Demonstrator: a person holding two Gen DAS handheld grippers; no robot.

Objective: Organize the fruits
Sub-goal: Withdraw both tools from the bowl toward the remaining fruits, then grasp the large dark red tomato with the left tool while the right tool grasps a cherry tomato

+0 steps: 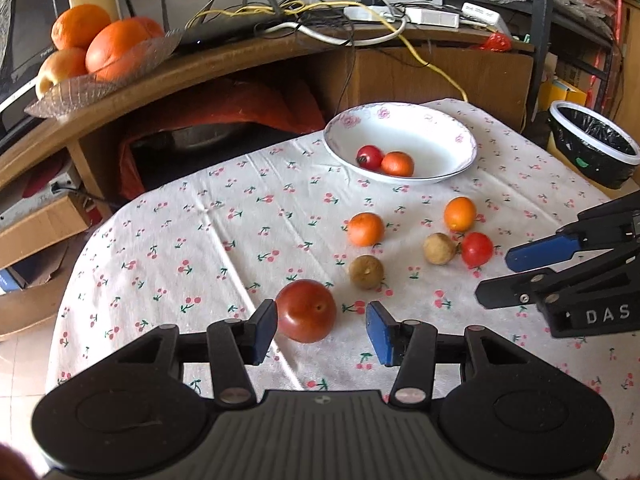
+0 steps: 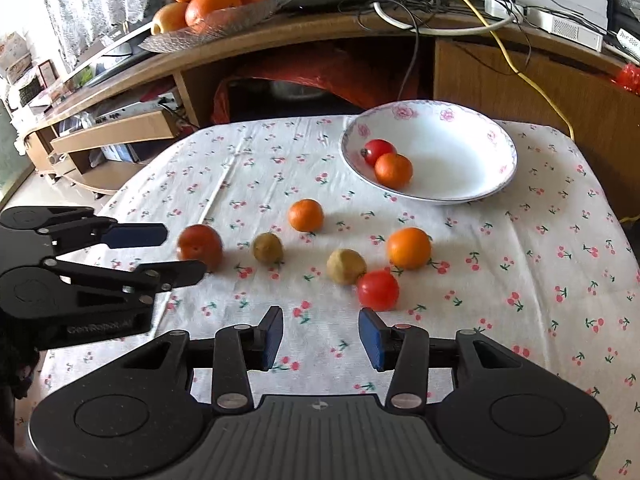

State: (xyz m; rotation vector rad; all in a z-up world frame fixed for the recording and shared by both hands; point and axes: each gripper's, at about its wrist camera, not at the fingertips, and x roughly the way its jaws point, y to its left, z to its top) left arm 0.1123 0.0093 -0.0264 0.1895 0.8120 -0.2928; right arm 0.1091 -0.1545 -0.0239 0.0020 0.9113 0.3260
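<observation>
A white floral bowl (image 1: 452,124) (image 2: 472,120) at the table's far side holds a small red tomato (image 1: 369,156) and a small orange (image 1: 397,164). On the cloth lie two oranges (image 1: 365,229) (image 1: 460,213), two brown fruits (image 1: 366,271) (image 1: 439,248) and a red tomato (image 1: 477,249) (image 2: 378,290). A larger dark red tomato (image 1: 306,311) (image 2: 199,246) sits between the fingers of my left gripper (image 1: 322,330), which is open, its left pad close to the fruit. My right gripper (image 2: 321,338) is open over bare cloth, just short of the red tomato.
A cherry-print cloth (image 1: 208,240) covers the round table. Behind it stands a wooden desk (image 1: 224,60) with a glass dish of large oranges (image 1: 100,48) and tangled cables (image 1: 320,12). A lined bin (image 1: 592,144) stands at the right, past the table edge.
</observation>
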